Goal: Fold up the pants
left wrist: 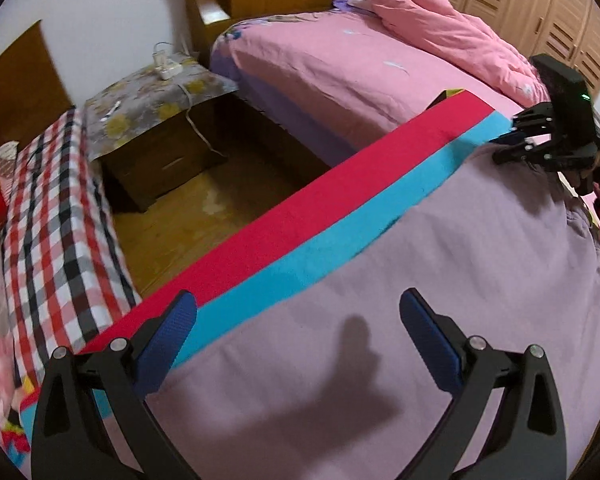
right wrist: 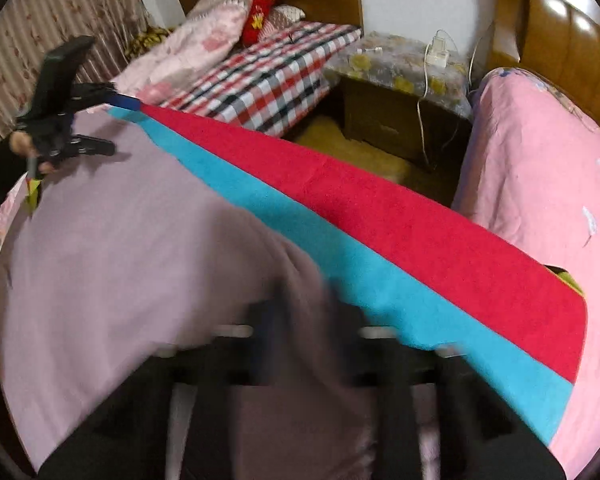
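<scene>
Mauve pants (left wrist: 420,280) lie flat on a cloth with a red (left wrist: 300,208) and a cyan stripe. My left gripper (left wrist: 298,304) hangs open just above their left part, with nothing between its blue pads (left wrist: 168,340). In the right wrist view it shows at the pants' far corner (right wrist: 118,124). The right gripper (right wrist: 310,320) is blurred; a raised ridge of the pants (right wrist: 120,240) sits pinched between its fingers. From the left wrist view the right gripper (left wrist: 504,142) rests at the pants' far right edge, held by a hand.
Beyond the striped cloth's edge there is a gap with wooden floor (left wrist: 204,200) and a nightstand (left wrist: 152,120) bearing a power strip. A pink bed (left wrist: 340,60) stands on the right, a checked bed (left wrist: 60,220) on the left, and a wardrobe (left wrist: 540,8) behind.
</scene>
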Tool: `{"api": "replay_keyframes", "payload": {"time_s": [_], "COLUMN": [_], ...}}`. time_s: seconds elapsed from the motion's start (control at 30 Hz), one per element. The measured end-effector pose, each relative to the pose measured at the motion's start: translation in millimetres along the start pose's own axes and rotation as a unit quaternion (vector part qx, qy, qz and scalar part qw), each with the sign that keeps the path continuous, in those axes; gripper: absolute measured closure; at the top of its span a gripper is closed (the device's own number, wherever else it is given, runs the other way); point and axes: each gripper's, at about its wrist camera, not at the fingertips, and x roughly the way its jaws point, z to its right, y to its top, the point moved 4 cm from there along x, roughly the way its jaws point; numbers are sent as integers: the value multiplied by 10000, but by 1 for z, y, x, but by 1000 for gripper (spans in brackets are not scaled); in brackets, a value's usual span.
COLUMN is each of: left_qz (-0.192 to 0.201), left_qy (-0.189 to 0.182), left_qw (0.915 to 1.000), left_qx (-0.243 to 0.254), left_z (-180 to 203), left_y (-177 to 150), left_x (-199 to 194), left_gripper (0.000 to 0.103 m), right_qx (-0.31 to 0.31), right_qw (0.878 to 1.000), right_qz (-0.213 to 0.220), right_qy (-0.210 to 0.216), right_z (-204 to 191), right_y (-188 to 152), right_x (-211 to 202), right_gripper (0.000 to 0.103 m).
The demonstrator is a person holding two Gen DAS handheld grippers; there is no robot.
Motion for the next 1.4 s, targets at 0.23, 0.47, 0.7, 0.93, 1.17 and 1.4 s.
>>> {"api": "replay_keyframes", "payload": {"time_s": [0.23, 0.47, 0.7, 0.93, 1.17, 1.4], "left_qz": [-316, 380, 1394, 1715, 1445, 2199], "left_qy": [-108, 747, 1806, 2539, 2365, 644], "left_qw": [9992, 9964, 9717, 9468, 9607, 9339], "left_qx": [204, 144, 612, 986, -173, -2746], "left_z": [6, 30, 114, 225, 275, 252], "left_y": [-12, -33, -76, -187, -305, -356], "left_x": [17, -45, -171, -219, -174, -197], "left_gripper": [2, 91, 92, 90, 25, 2], "right_qx": [-425, -623, -679, -759, -4, 2281], "right_qw": [9921, 9853, 9686, 9574, 9825, 9562], "right_qz": [947, 957, 1370, 1670, 685, 1786], "right_qy": [-703, -1270, -1958, -2228, -1735, -414], "right_z": [-60, -97, -147, -216, -244, -220], "right_y": [-12, -19, -43, -127, -266, -297], "right_x": [-72, -102, -163, -214, -166, -197], "right_gripper": [88, 89, 89, 89, 52, 40]}}
